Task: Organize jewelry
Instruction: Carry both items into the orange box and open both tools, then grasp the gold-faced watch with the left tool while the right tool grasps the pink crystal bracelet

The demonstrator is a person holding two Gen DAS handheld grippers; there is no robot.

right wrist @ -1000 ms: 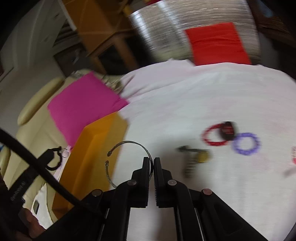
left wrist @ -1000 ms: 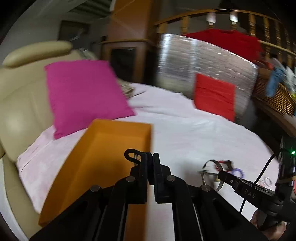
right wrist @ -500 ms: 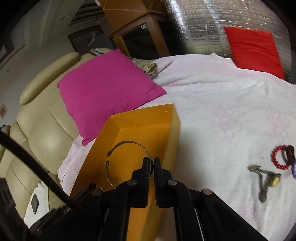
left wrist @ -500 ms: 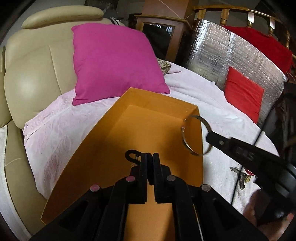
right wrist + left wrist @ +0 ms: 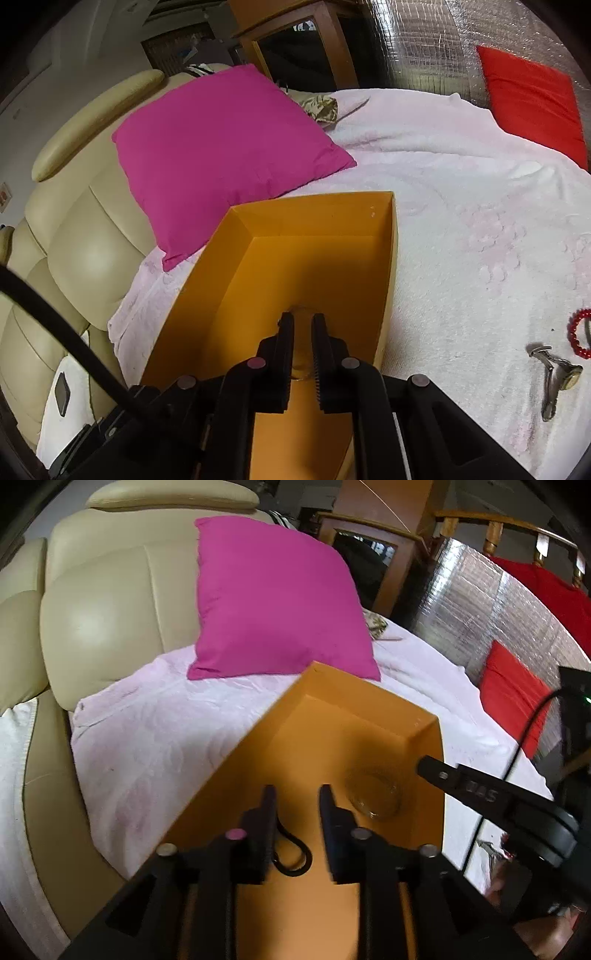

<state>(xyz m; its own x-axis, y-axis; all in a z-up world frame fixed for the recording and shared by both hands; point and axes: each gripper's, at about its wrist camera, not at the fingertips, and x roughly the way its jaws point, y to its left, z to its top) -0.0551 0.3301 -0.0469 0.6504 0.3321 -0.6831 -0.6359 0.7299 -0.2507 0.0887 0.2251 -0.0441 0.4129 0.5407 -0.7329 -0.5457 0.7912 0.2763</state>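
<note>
An open orange box lies on the white bedspread. My left gripper is open over the box; a black loop piece lies on the box floor just below it. A thin silver bangle lies blurred on the box floor at the right. My right gripper is open a little above the box; the bangle shows faintly between its fingers. The right gripper also shows in the left wrist view. A wristwatch and a red bead bracelet lie on the spread at the right.
A magenta pillow leans on the beige padded headboard behind the box. A red cushion rests on a silver quilted panel at the far right. A wooden cabinet stands behind the bed.
Both grippers have opened. The black loop has dropped from the left gripper and the silver bangle from the right gripper onto the box floor. Both grippers moved further over the box.
</note>
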